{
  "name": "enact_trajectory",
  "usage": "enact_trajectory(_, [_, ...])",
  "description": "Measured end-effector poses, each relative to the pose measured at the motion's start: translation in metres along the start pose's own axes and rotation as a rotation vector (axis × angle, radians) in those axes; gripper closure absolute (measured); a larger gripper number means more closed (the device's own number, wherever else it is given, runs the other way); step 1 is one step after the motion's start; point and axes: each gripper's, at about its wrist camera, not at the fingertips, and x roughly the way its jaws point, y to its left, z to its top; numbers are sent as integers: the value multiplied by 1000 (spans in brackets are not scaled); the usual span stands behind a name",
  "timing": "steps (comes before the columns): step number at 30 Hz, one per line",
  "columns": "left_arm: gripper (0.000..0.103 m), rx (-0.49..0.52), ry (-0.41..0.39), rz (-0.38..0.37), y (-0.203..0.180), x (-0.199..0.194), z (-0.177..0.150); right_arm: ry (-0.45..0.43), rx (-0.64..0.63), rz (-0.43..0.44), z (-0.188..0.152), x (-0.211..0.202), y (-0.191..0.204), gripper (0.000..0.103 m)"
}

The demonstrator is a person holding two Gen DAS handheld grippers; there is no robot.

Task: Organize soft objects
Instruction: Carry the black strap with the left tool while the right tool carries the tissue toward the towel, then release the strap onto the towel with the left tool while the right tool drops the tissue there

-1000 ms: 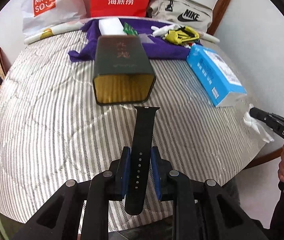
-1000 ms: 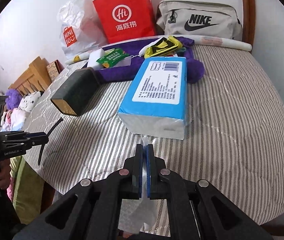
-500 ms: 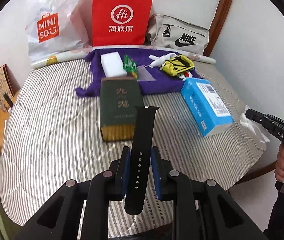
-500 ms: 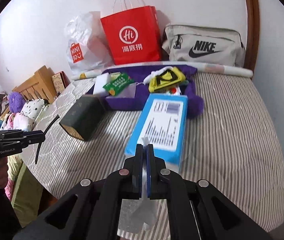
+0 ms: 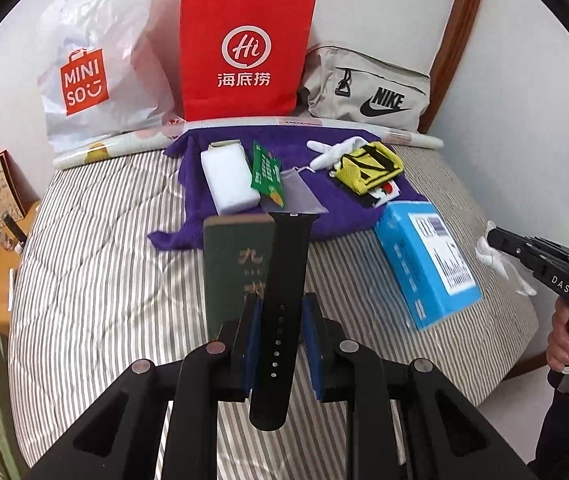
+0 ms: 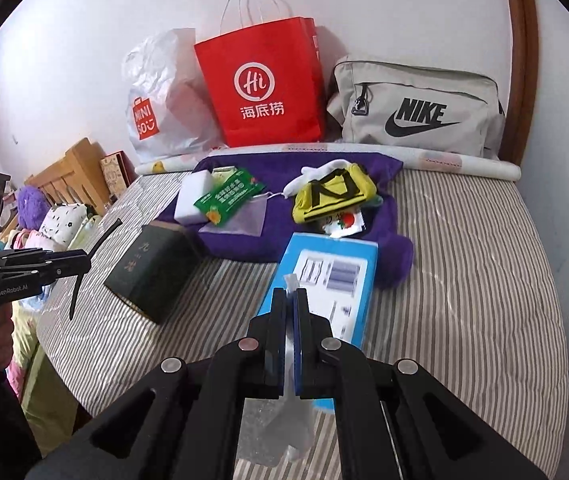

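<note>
Two views, left wrist first: the left gripper [image 5: 280, 344] has its jaws clamped on a black watch strap [image 5: 284, 280], which could slip since only its edges are pinched. Beyond the jaws lie a green box [image 5: 236, 264] and a purple cloth [image 5: 324, 200] on the bed [image 5: 96, 300].

Right wrist: the right gripper [image 6: 291, 308] has its jaws together on a thin plastic bag [image 6: 290, 432] that could tear free; a blue tissue pack [image 6: 332, 276] lies just ahead.

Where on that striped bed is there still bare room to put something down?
The striped cover lies bare right of the blue pack and purple cloth, and left of the green box. The purple cloth is crowded, and bags line the wall.
</note>
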Motion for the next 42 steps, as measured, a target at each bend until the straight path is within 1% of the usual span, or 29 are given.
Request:
enact_trajectory(11, [83, -57, 17, -2, 17, 44, 47, 19, 2, 8, 34, 42, -19, 100])
enact_trajectory(17, [83, -97, 45, 2, 30, 69, 72, 30, -10, 24, 56, 71, -27, 100])
enact_trajectory(29, [83, -103, 86, -47, 25, 120, 126, 64, -55, 51, 98, 129, -31, 100])
enact_trajectory(31, [83, -102, 100, -44, 25, 130, 131, 72, -58, 55, 103, 137, -31, 100])
enact_trajectory(34, [83, -115, 120, -64, 27, 142, 138, 91, -69, 55, 110, 148, -31, 100])
enact_trajectory(37, [83, -110, 129, -52, 26, 153, 141, 109, -74, 44, 115, 159, -32, 100])
enact_trajectory(40, [82, -121, 134, -64, 29, 161, 146, 124, -78, 34, 120, 169, -33, 100])
enact_trajectory(42, [82, -116, 139, -50, 29, 167, 149, 137, -71, 31, 122, 175, -34, 100])
